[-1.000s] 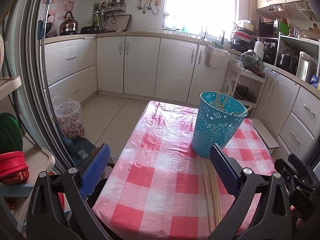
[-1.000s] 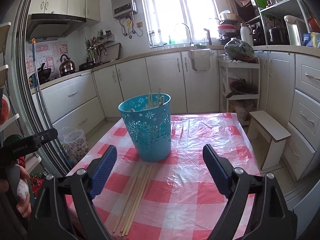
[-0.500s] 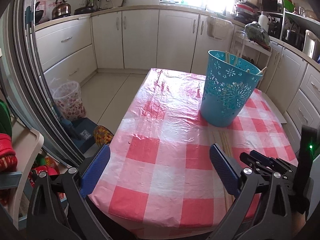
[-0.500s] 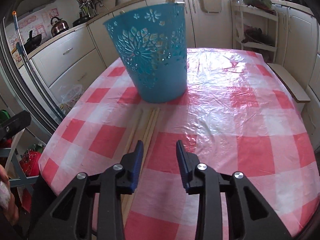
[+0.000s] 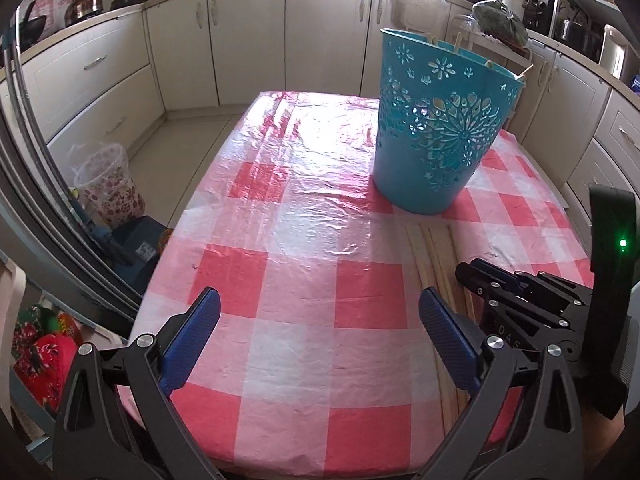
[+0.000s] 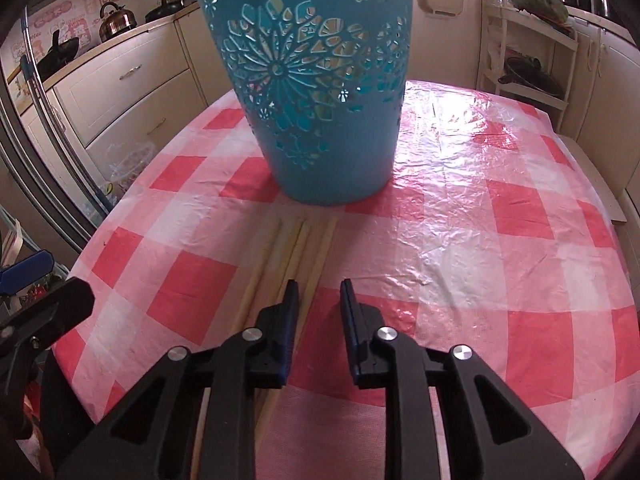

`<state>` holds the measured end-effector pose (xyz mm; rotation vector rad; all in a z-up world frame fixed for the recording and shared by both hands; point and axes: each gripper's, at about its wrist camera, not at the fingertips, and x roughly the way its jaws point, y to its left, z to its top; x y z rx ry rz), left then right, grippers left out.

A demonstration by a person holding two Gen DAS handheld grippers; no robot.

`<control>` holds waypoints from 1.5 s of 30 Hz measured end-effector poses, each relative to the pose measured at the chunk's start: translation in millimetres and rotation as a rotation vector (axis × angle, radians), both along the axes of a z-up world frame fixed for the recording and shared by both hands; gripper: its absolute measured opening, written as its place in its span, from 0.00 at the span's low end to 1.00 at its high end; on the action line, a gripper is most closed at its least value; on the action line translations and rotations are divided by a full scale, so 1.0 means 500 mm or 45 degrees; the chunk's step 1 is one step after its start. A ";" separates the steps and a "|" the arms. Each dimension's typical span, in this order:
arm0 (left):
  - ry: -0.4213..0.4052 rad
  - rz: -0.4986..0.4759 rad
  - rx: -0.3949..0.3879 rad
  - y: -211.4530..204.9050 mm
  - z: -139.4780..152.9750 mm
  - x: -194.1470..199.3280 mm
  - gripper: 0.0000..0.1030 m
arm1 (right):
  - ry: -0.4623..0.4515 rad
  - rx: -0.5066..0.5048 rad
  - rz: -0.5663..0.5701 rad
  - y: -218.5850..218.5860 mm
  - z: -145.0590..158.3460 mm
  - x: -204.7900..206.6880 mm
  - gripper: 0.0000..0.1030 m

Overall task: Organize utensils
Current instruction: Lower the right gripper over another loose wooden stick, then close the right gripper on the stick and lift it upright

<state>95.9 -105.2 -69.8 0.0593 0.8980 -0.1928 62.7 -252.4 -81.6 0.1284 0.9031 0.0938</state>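
Note:
A turquoise cut-out basket [image 5: 436,140] [image 6: 320,100] stands on the red-and-white checked tablecloth [image 5: 304,208], and chopstick tips poke over its rim. Several pale wooden chopsticks [image 5: 432,256] [image 6: 296,240] lie side by side on the cloth just in front of it. My right gripper [image 6: 319,286] [image 5: 466,272] is low over their near ends. Its jaws are closing, with a narrow gap left. The rightmost chopstick runs through that gap close to the left pad, not pressed. My left gripper [image 5: 319,300] is wide open over bare cloth, left of the chopsticks, with nothing between its fingers.
The table's near and left edges lie close under my left gripper. On the floor to the left stands a small patterned bin [image 5: 106,188]. Cream cabinets [image 5: 248,40] line the back wall. A white shelf rack [image 6: 532,60] and a low bench [image 6: 600,192] stand to the right.
Both grippers have sunk and tipped down towards the table. The right jaws have narrowed from wide apart to a small gap over the chopsticks. The left jaws stayed wide.

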 end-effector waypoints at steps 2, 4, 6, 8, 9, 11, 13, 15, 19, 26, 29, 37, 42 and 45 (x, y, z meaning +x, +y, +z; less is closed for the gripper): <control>0.049 -0.026 -0.009 -0.022 -0.018 0.020 0.93 | 0.019 0.000 0.010 -0.017 0.002 -0.006 0.10; 0.090 -0.048 -0.009 -0.046 -0.037 0.039 0.92 | 0.025 -0.002 0.014 -0.038 0.001 -0.017 0.08; 0.108 -0.071 0.005 -0.071 -0.051 0.052 0.92 | 0.030 -0.003 0.022 -0.057 0.001 -0.027 0.08; 0.111 -0.083 0.053 -0.096 -0.065 0.063 0.92 | 0.037 0.014 0.033 -0.073 0.001 -0.034 0.08; 0.119 -0.085 0.071 -0.105 -0.072 0.069 0.89 | 0.040 0.032 0.031 -0.081 0.001 -0.036 0.09; 0.140 -0.086 0.082 -0.117 -0.083 0.078 0.82 | 0.041 0.077 0.034 -0.088 0.001 -0.037 0.17; 0.147 -0.081 0.104 -0.127 -0.091 0.083 0.75 | 0.033 0.087 0.042 -0.083 0.001 -0.038 0.25; 0.132 -0.083 0.125 -0.135 -0.091 0.082 0.71 | 0.021 0.101 0.064 -0.071 0.001 -0.039 0.44; 0.122 -0.084 0.125 -0.131 -0.087 0.085 0.61 | 0.019 0.080 0.073 -0.056 0.003 -0.037 0.57; 0.092 -0.179 0.128 -0.154 -0.084 0.085 0.35 | -0.013 -0.025 0.081 -0.056 -0.001 -0.040 0.47; 0.095 -0.235 0.109 -0.163 -0.083 0.076 0.12 | -0.026 -0.088 0.067 -0.069 -0.003 -0.044 0.16; 0.144 -0.264 0.104 -0.175 -0.082 0.078 0.07 | 0.016 -0.075 0.056 -0.090 -0.003 -0.026 0.09; 0.158 -0.277 0.021 -0.159 -0.080 0.073 0.05 | -0.016 -0.083 0.044 -0.084 -0.006 -0.033 0.08; 0.083 -0.274 -0.070 -0.126 -0.051 0.049 0.05 | -0.039 -0.013 0.017 -0.099 -0.009 -0.040 0.07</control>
